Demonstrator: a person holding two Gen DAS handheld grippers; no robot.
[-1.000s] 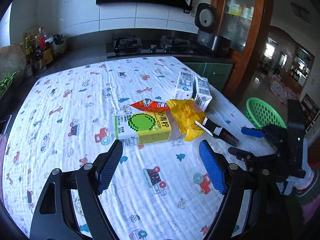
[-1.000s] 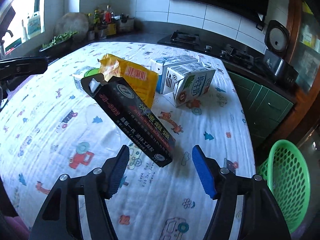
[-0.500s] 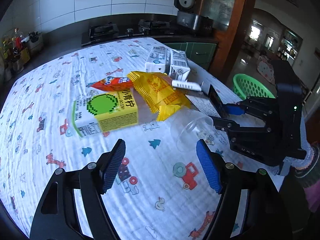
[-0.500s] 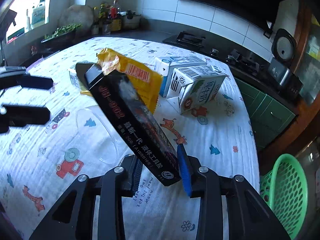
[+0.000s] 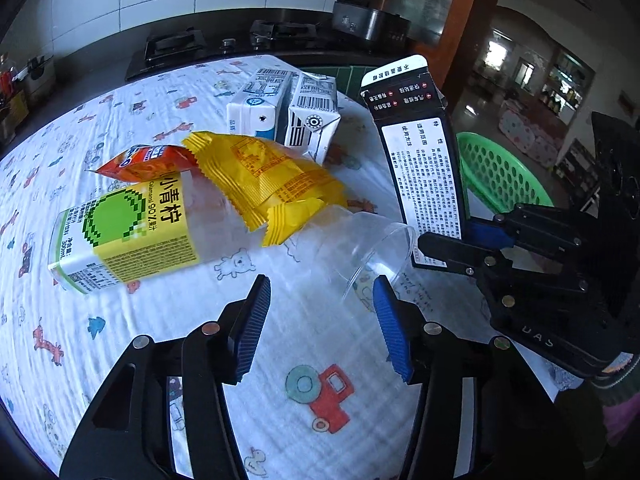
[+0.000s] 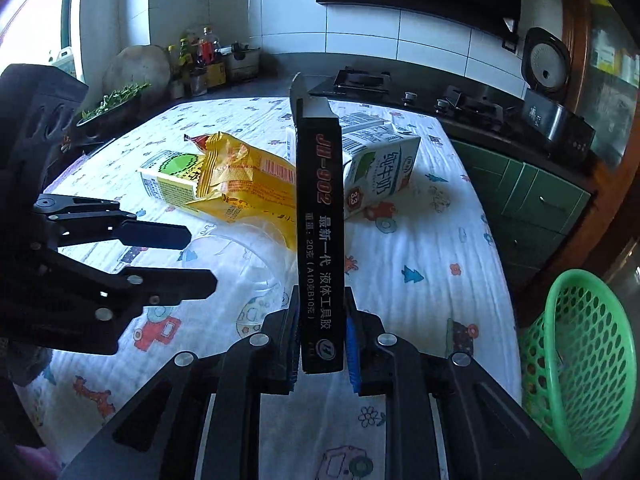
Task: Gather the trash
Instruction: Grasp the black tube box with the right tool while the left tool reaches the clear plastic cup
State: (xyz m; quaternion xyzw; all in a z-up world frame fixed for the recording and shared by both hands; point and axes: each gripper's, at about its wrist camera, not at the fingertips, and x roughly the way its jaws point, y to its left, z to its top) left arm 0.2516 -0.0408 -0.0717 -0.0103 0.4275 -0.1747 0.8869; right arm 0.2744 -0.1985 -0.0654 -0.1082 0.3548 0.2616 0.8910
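My right gripper (image 6: 322, 344) is shut on a long black box (image 6: 319, 216) and holds it upright above the table; it shows in the left wrist view (image 5: 424, 160) too. My left gripper (image 5: 320, 320) is open, its fingers just short of a clear plastic cup (image 5: 368, 244) lying on its side. Behind the cup lie a yellow snack bag (image 5: 272, 180), a green and yellow drink carton (image 5: 128, 232), an orange wrapper (image 5: 148, 160) and two milk cartons (image 5: 288, 108). The cup also shows in the right wrist view (image 6: 240, 256).
A green mesh basket (image 6: 580, 360) stands on the floor past the table's right edge, also in the left wrist view (image 5: 500, 172). The table wears a white cartoon-print cloth (image 5: 304, 400). A stove and rice cooker (image 5: 360, 4) line the counter behind.
My right gripper closed on the black box and lifted it upright off the table. My left gripper moved forward and right toward the clear cup.
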